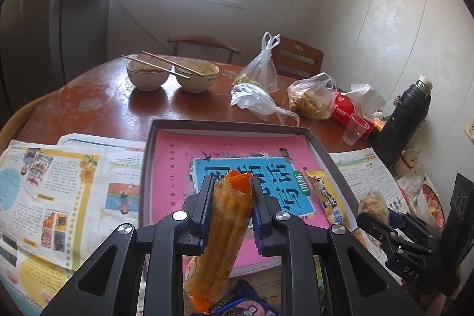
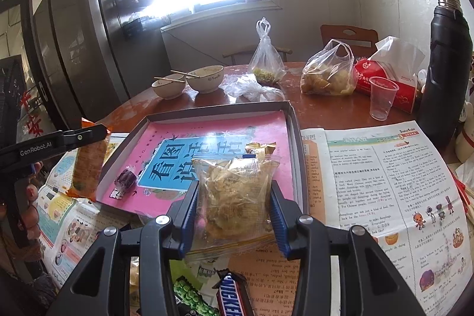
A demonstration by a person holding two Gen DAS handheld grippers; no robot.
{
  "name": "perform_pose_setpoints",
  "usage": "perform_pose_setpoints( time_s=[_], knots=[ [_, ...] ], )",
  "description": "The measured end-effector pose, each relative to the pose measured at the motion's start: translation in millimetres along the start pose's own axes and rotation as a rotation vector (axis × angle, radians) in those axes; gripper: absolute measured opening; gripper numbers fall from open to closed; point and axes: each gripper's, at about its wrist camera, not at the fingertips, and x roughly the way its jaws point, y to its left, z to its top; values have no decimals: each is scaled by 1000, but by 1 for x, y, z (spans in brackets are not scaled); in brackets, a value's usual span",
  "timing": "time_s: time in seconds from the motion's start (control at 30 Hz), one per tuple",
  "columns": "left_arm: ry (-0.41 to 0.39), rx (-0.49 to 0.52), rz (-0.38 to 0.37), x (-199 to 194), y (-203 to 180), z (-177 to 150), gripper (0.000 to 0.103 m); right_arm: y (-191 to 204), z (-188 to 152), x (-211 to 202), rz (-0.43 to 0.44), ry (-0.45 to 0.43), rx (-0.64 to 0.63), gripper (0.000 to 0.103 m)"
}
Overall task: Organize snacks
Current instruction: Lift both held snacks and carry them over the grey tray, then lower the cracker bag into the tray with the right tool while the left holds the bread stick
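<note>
My left gripper (image 1: 232,191) is shut on an orange snack pack (image 1: 220,239) and holds it above the near edge of a shallow grey box (image 1: 225,125) lined with a pink book. It also shows in the right wrist view (image 2: 89,165), at the box's left side. My right gripper (image 2: 234,197) is shut on a clear bag of brown pastry (image 2: 234,197) above the box's near right corner (image 2: 296,156). In the box lie a yellow snack stick (image 1: 327,197), a gold-wrapped sweet (image 2: 262,148) and a dark purple sweet (image 2: 126,179).
Loose snacks lie on newspaper below the grippers: a Snickers bar (image 2: 232,298), a green pack (image 2: 192,298), a blue cookie pack (image 1: 246,304). Beyond the box stand two bowls with chopsticks (image 1: 171,74), plastic food bags (image 1: 311,96), a red tissue pack (image 2: 385,79), a plastic cup (image 2: 382,98) and a black flask (image 2: 447,64).
</note>
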Motion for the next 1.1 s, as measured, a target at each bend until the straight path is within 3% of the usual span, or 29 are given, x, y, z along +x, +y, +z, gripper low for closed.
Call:
perform_pose_setpoints(
  time_s=[0.53, 1.1],
  knots=[
    [47, 4, -44, 37, -12, 0, 23, 9, 14, 24, 27, -19, 21, 44],
    [94, 6, -56, 60, -14, -8, 23, 11, 4, 58, 50, 61, 5, 44]
  ],
)
